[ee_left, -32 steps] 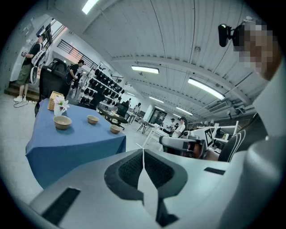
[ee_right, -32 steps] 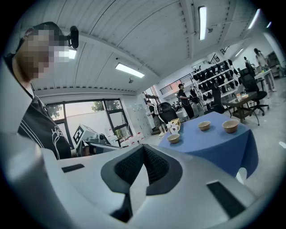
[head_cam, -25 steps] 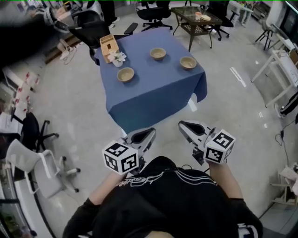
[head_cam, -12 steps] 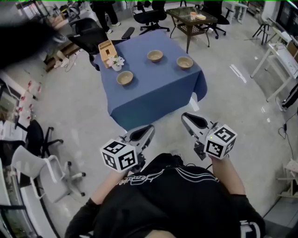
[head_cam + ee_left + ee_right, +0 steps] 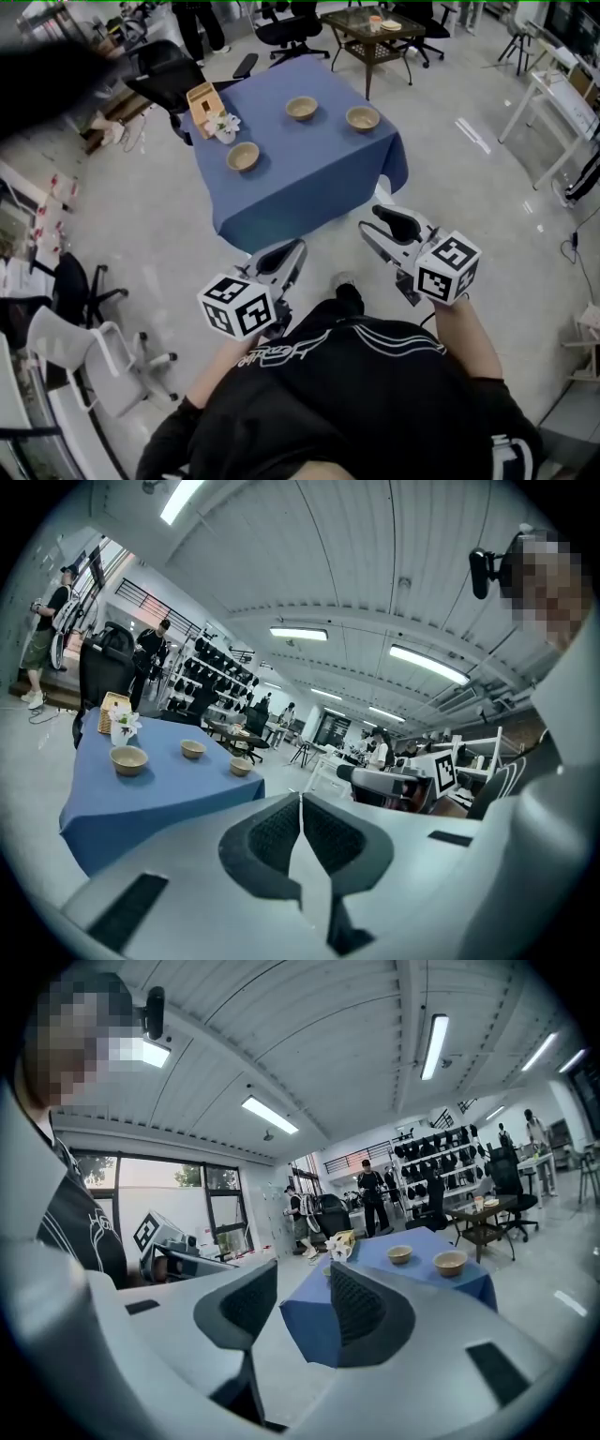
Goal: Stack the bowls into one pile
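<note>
three bowls (image 5: pixel 302 108) apart on a blue-clothed table (image 5: pixel 300 183), pale floor (image 5: pixel 141 220), perhaps polished

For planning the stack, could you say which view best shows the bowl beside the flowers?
Head view: the bowl shows whole, from above. Left gripper view shows it side-on; right gripper view nearly hides it.

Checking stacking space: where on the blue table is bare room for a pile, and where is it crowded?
Bare: the near half of the table, in front of the left bowl, and the strip between that bowl and the right bowl. Crowded: the far left corner, where basket and vase stand beside the left bowl.
</note>
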`<state>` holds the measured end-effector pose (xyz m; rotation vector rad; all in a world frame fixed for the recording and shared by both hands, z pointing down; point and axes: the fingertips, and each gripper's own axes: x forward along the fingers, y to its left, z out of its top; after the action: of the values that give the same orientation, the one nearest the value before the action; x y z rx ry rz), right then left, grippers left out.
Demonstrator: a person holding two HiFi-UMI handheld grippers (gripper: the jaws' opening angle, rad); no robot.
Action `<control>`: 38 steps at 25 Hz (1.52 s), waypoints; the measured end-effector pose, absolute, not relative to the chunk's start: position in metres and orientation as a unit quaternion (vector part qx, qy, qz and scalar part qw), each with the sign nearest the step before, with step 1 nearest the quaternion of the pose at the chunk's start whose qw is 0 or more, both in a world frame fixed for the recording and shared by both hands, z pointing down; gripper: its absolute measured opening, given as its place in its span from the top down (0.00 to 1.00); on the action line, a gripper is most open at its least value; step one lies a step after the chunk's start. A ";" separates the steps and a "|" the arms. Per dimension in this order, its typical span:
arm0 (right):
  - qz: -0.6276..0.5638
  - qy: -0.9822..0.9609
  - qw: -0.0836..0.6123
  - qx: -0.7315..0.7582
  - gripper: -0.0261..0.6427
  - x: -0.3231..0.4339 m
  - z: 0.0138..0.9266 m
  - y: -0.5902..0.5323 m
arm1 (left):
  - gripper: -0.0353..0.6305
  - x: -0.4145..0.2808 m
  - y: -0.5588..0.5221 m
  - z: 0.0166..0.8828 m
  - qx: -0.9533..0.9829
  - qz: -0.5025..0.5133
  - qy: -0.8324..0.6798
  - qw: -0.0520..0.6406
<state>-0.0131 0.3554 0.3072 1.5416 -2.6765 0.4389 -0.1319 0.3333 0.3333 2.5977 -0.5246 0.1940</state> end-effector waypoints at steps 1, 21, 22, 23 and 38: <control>0.136 -0.856 0.013 0.498 0.67 -0.010 0.305 0.354 | 0.90 -0.132 0.332 0.332 0.949 0.070 -0.193 0.239; 0.121 -0.840 0.056 0.527 0.49 0.054 0.324 0.255 | 0.90 -0.086 0.229 0.358 0.940 0.080 -0.194 0.267; 0.124 -0.839 0.055 0.527 0.49 0.059 0.326 0.246 | 0.90 -0.082 0.220 0.360 0.940 0.083 -0.194 0.269; 0.127 -0.838 0.053 0.528 0.49 0.064 0.328 0.237 | 0.90 -0.077 0.211 0.362 0.939 0.085 -0.194 0.271; 0.184 -0.823 0.062 0.533 0.49 0.152 0.368 0.109 | 0.90 0.011 0.080 0.398 0.926 0.118 -0.187 0.305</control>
<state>0.1519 0.1091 0.3676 1.6132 -2.4898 0.5564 0.0106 0.0796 0.3981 2.4522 -0.4946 0.3114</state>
